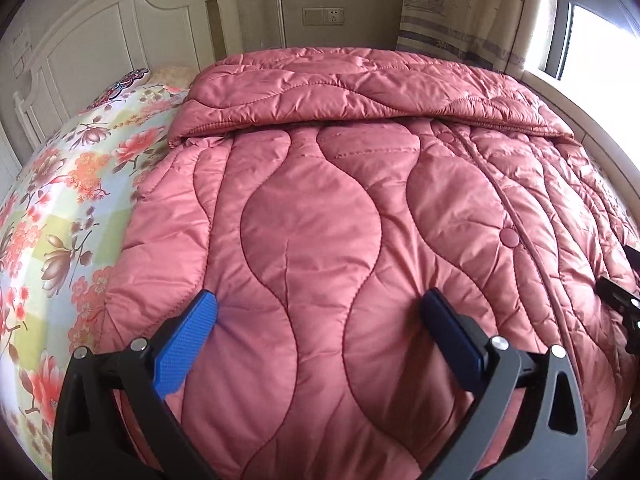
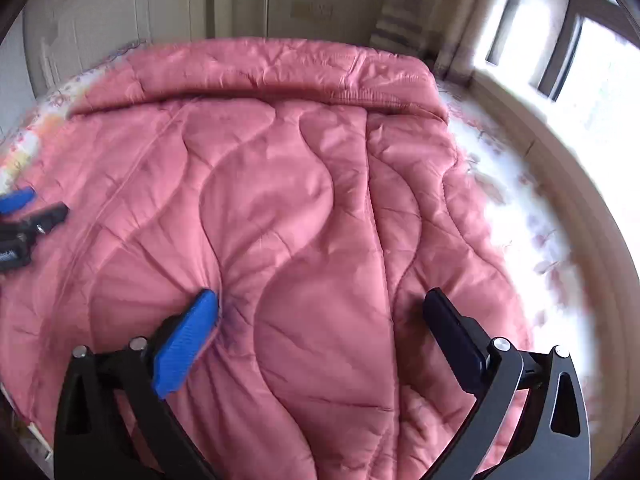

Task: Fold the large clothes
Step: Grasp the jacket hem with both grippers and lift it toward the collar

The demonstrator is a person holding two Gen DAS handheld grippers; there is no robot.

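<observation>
A large pink quilted coat (image 1: 320, 208) lies spread on the bed, with snap buttons down its front and its far part folded over as a thick band (image 1: 360, 92). It also fills the right wrist view (image 2: 280, 200). My left gripper (image 1: 320, 304) is open, its blue fingertips resting on the coat's near left part. My right gripper (image 2: 320, 304) is open, pressing on the coat's near right part; the fabric puckers at its left fingertip (image 2: 204, 304). Each gripper shows at the edge of the other's view: right gripper (image 1: 624, 304), left gripper (image 2: 24, 216).
The floral bedsheet (image 1: 60, 208) shows left of the coat and also right of it (image 2: 520, 216). A white headboard (image 1: 100, 40) stands at the far left. A wall with a socket (image 1: 324, 16), a curtain (image 1: 460, 8) and a bright window (image 1: 600, 52) lie beyond the bed.
</observation>
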